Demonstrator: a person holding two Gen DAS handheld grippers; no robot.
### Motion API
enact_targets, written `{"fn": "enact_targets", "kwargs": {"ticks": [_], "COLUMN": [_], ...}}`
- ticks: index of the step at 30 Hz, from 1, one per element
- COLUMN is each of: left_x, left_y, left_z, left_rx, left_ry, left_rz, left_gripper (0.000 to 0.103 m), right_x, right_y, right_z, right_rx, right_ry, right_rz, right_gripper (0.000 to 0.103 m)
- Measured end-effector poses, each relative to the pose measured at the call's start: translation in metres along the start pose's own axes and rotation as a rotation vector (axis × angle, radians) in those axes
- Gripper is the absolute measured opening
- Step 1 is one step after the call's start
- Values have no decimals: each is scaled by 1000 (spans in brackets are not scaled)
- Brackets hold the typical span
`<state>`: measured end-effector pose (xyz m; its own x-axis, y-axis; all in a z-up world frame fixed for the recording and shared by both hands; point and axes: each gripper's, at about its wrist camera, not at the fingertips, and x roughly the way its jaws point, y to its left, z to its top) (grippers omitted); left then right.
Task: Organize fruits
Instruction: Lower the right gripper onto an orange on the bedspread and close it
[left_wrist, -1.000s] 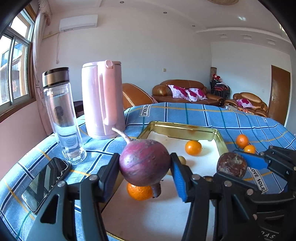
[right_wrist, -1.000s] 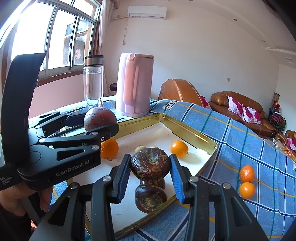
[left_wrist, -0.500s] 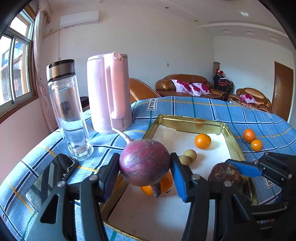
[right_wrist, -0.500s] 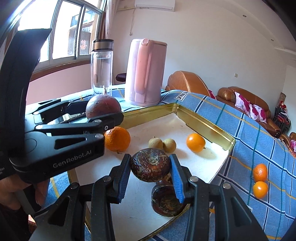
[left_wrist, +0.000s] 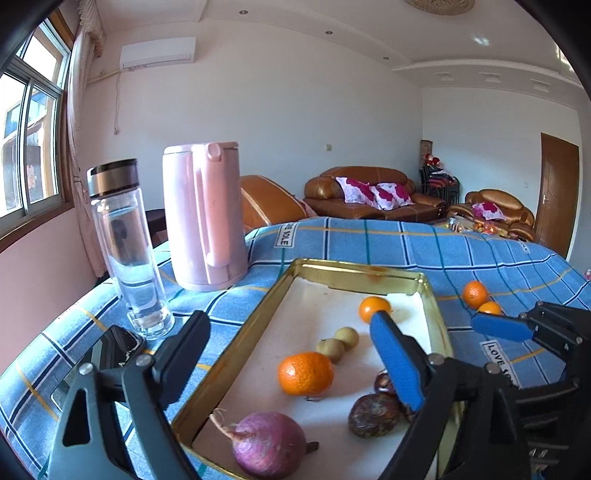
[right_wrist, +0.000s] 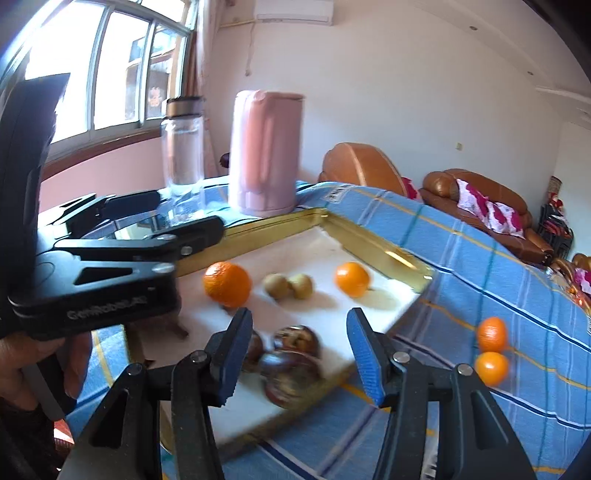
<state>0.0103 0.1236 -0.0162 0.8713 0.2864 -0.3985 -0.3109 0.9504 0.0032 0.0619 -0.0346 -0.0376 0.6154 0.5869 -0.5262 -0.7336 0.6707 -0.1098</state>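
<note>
Tray (left_wrist: 274, 296) centre and far half mostly bare: room between orange (left_wrist: 305, 373) and far orange (left_wrist: 373, 307). Near corner crowded: onion (left_wrist: 269, 444), dark fruits (left_wrist: 373, 414). Left of tray blocked by kettle (left_wrist: 204, 216), bottle (left_wrist: 123, 243), phone (left_wrist: 110, 349).

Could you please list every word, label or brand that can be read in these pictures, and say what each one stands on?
"LOVE SOLE": white label on the tablecloth right of the tray, partly hidden by the right tongs.
"...E SOLE": second label at the cloth's far edge, start folded away.
"GenRobot.AI": left tongs' body, blurred, barely legible.
Another cloth label in the right wrist view: too blurred to read.
</note>
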Motion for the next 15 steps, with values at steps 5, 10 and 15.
{"fn": "enact_targets", "kwargs": {"ticks": [5, 10, 15], "left_x": [-2, 4, 17], "left_y": [-32, -72, -104], "left_z": [12, 24, 34], "left_rx": [-7, 15, 60], "left_ry": [-5, 21, 51], "left_rz": [-98, -168, -177], "left_gripper": [99, 101, 101], "right_x": [-11, -2, 20], "right_y": [-72, -134, -157], "right_z": [-6, -14, -26], "right_rx": [102, 247, 320], "right_ry": [58, 107, 161], "right_rz": [-167, -221, -193], "right_gripper": [56, 56, 56]}}
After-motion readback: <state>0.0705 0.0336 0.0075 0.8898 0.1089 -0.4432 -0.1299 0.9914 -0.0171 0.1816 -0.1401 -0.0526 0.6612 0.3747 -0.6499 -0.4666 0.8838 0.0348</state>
